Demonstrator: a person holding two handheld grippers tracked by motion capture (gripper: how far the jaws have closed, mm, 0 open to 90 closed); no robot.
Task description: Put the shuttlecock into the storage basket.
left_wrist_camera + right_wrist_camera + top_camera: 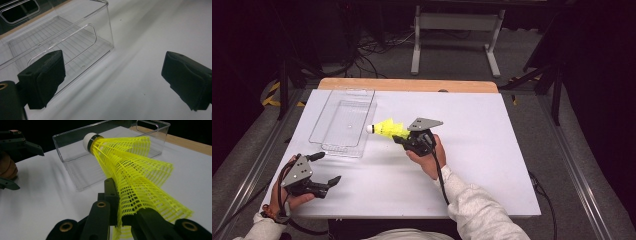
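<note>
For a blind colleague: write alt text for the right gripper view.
The right gripper is shut on the skirt of a yellow shuttlecock, its white cork pointing toward a clear plastic bin on the white table. The left gripper shows at the left edge.

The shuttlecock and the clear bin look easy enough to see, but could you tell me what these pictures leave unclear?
- Shuttlecock: the skirt's rim, hidden between the right gripper's jaws in the right gripper view.
- Clear bin: its far end, cut off by the top edge of the left gripper view.
- Left gripper: the hand behind it, cut off by the high view's bottom edge.
</note>
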